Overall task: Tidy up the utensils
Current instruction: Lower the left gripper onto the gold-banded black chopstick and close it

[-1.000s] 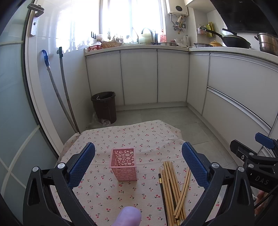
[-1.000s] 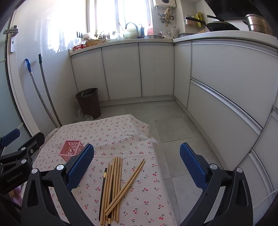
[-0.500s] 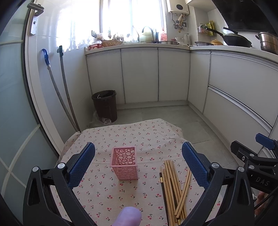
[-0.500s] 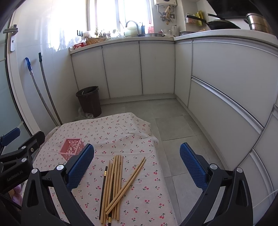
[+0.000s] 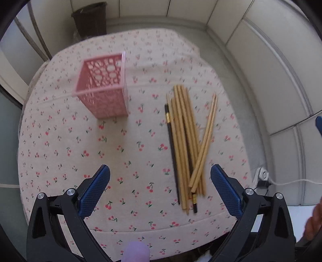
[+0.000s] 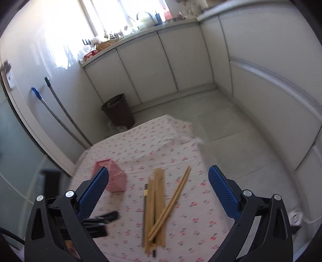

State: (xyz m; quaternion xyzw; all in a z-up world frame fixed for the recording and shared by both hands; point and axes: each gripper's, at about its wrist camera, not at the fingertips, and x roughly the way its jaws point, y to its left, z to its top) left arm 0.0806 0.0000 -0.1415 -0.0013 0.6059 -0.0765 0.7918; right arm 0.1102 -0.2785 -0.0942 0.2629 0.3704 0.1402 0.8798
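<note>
Currently both grippers, left (image 5: 160, 182) and right (image 6: 158, 184), are spread, empty; chopsticks (image 5: 186, 145) ahead, basket (image 5: 103, 86) ahead-left.

Both grippers are hanging empty with jaws spread wide: the left gripper (image 5: 160, 181) pointing steeply down, the right gripper (image 6: 158, 182) tilting forward.

Bright window (image 6: 128, 14) glare, motion blur, fisheye-warped dark edges

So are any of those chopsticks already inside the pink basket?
No. The pink basket looks empty inside, and the chopsticks all lie in a pile on the cherry-print cloth beside it.
</note>
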